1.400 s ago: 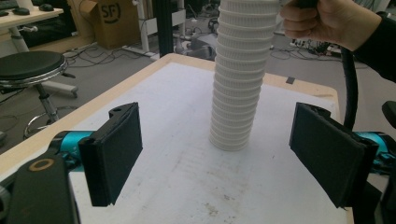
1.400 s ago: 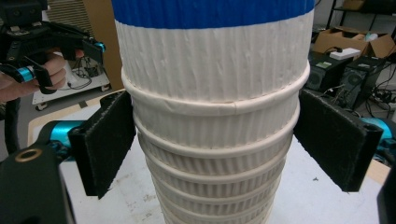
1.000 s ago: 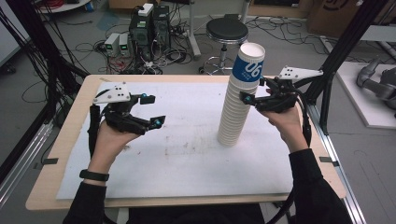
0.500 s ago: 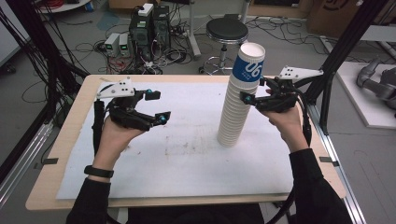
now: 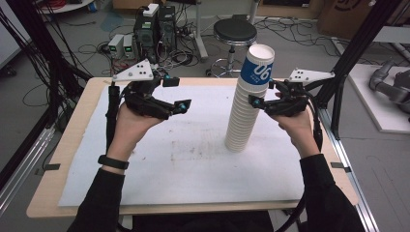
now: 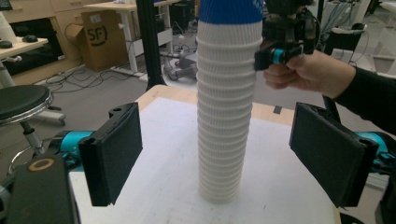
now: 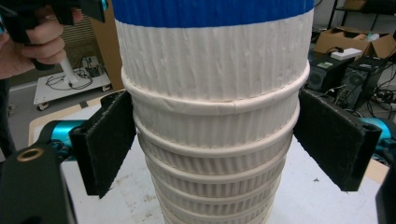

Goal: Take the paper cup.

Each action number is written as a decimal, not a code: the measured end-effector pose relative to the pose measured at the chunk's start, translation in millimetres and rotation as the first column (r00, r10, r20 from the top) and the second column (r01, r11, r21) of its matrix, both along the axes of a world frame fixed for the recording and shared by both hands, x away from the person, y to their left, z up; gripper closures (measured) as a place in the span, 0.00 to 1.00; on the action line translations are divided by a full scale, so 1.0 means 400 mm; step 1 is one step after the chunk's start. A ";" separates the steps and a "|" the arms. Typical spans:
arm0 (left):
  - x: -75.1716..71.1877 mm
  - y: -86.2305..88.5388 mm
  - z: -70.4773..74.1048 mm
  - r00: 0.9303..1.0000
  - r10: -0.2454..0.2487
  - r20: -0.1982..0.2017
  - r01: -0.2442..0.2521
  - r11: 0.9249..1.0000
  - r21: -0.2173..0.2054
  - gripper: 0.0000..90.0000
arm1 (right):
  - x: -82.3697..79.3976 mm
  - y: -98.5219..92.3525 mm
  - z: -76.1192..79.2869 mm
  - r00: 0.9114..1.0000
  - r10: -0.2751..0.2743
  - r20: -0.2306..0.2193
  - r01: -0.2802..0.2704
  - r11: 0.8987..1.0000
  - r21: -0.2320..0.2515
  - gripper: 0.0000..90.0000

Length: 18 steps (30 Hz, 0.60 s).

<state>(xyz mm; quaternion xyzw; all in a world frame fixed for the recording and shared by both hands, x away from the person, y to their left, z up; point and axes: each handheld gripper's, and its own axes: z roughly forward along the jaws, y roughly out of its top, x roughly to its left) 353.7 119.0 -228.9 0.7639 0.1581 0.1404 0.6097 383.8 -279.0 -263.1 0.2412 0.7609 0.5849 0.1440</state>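
Cup stack (image 5: 247, 104) clamped in right hand-held gripper (image 5: 265, 96); left hand-held gripper (image 5: 176, 93) apart, empty.

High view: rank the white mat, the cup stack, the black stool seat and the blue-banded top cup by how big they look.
1. White mat, by far the largest.
2. Cup stack.
3 and 4. Black stool seat and blue-banded top cup look close in size; the stool stands farther off, so I won't rank them.

Stack of white ribbed paper cups (image 5: 246, 104), nested upside down; topmost cup bears a blue band. Stands upright, right of centre on the white-covered bench (image 5: 159, 169).
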 end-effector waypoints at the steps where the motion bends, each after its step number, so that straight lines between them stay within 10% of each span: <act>1: 0.004 -0.006 0.007 1.000 -0.002 0.001 0.002 1.000 0.002 0.19 | 0.000 0.000 0.000 1.000 -0.001 0.000 0.001 1.000 0.001 0.16; 18: 0.072 -0.098 0.088 1.000 -0.014 0.008 0.014 0.999 -0.039 0.19 | -0.001 0.001 0.000 1.000 -0.002 -0.001 0.002 1.000 0.002 0.16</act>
